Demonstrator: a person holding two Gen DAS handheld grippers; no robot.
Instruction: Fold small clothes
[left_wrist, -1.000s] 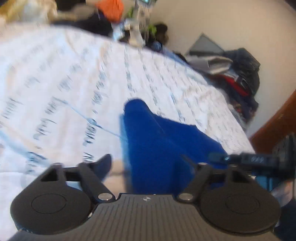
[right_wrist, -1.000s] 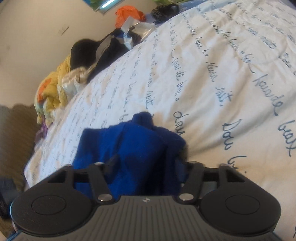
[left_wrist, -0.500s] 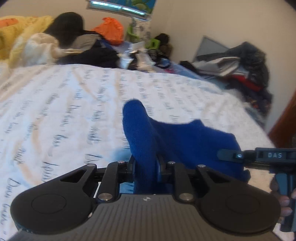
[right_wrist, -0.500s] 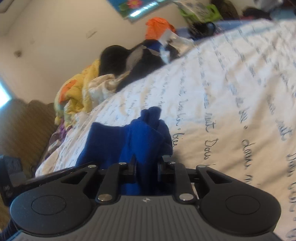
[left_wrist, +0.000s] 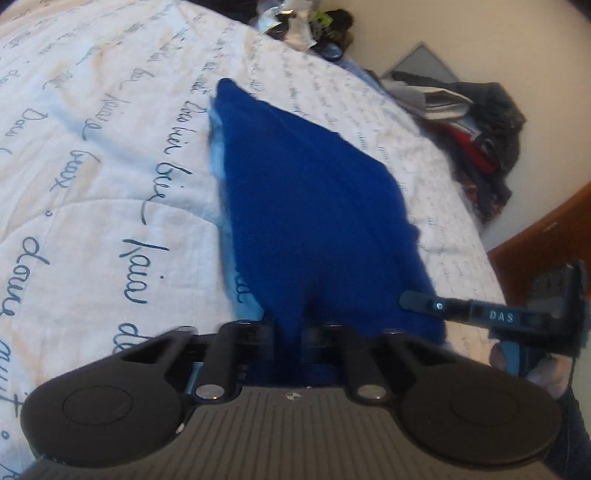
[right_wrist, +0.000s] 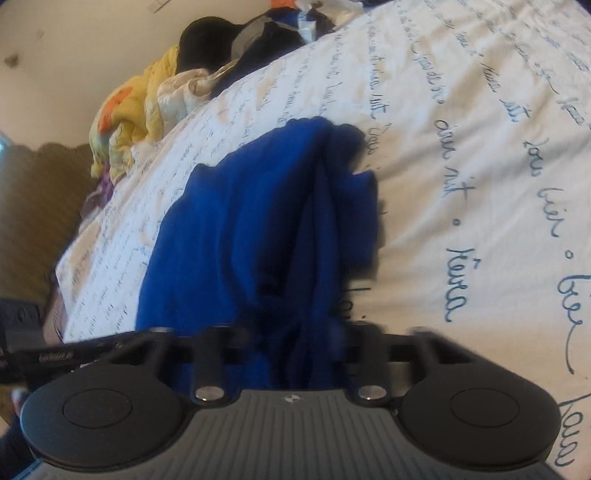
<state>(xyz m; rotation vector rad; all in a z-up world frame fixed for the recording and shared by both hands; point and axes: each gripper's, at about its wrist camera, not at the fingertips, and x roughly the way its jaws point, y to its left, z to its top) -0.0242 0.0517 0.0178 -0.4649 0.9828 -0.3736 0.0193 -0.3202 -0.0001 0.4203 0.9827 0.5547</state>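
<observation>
A small royal-blue garment (left_wrist: 314, 206) lies stretched out on a white bedspread with blue script (left_wrist: 92, 166). My left gripper (left_wrist: 288, 332) is shut on the garment's near edge. My right gripper (right_wrist: 301, 336) is shut on a bunched edge of the same blue garment (right_wrist: 258, 221), which drapes away from it in folds. The right gripper's finger also shows at the right of the left wrist view (left_wrist: 461, 310), beside the cloth. The left gripper's finger shows at the far left of the right wrist view (right_wrist: 55, 356).
A yellow blanket and dark clothes (right_wrist: 155, 96) are piled at the bed's far left edge. A heap of dark and red clothes (left_wrist: 476, 122) lies by the wall. Small clutter (left_wrist: 306, 26) sits past the bed's far end. A wooden board (left_wrist: 546, 240) stands at right.
Both grippers closed on the blue garment's edge, lifted it, and have now tilted back down toward the bed. The cloth now lies stretched longer and flatter over the bedspread.
</observation>
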